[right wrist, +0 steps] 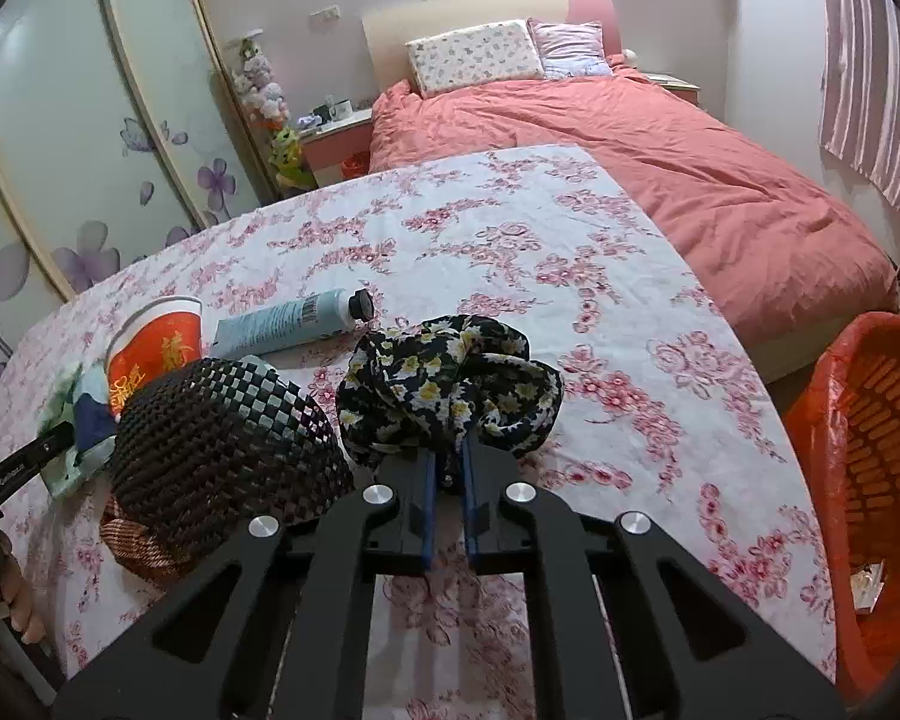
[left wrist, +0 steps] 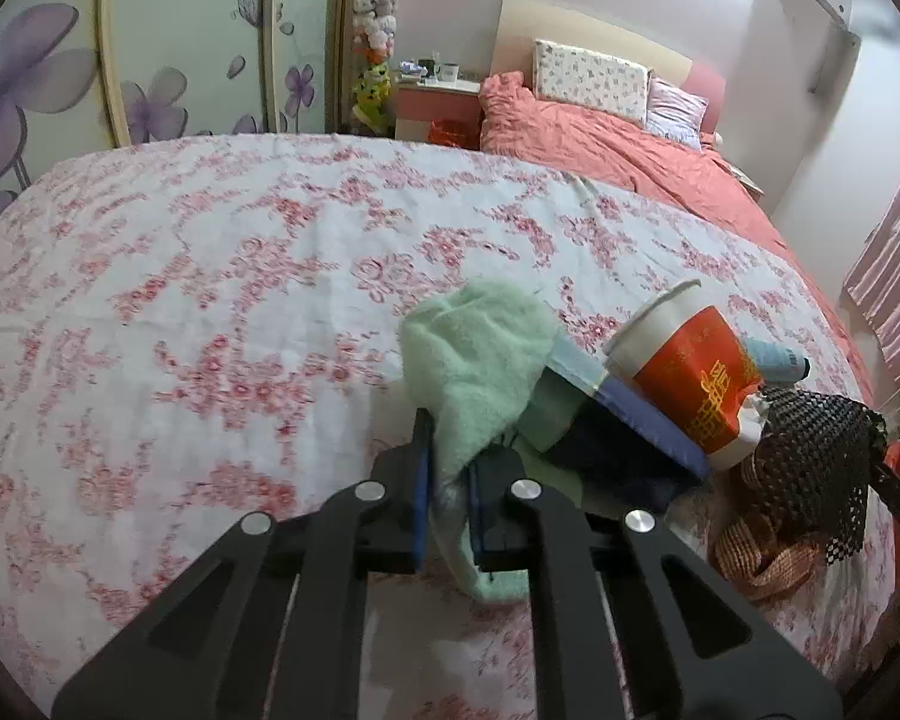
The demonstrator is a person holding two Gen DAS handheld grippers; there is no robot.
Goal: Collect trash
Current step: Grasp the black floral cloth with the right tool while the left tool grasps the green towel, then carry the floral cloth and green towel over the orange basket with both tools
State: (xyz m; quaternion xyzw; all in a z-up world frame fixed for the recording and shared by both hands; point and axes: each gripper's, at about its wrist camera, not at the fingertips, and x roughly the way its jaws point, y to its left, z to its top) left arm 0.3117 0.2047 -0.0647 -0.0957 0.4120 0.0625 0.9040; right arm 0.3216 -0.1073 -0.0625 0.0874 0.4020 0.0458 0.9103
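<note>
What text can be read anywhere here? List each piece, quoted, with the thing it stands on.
Nothing can be quoted with certainty.
Paper cup: gold characters on its red band, too blurred to read.
Blue tube: a barcode and small print, too small to read.
Left gripper: white lettering on its black arm, seen from the right wrist view, illegible.
Green cloth and floral cloth: no text visible.

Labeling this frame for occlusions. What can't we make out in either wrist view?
- Orange basket: contents unclear, cut by the right wrist view's edge.
- Blue item under the paper cup: identity hidden, left wrist view.
- Brown woven thing: mostly covered by black mesh.
- Tube label: too small.
</note>
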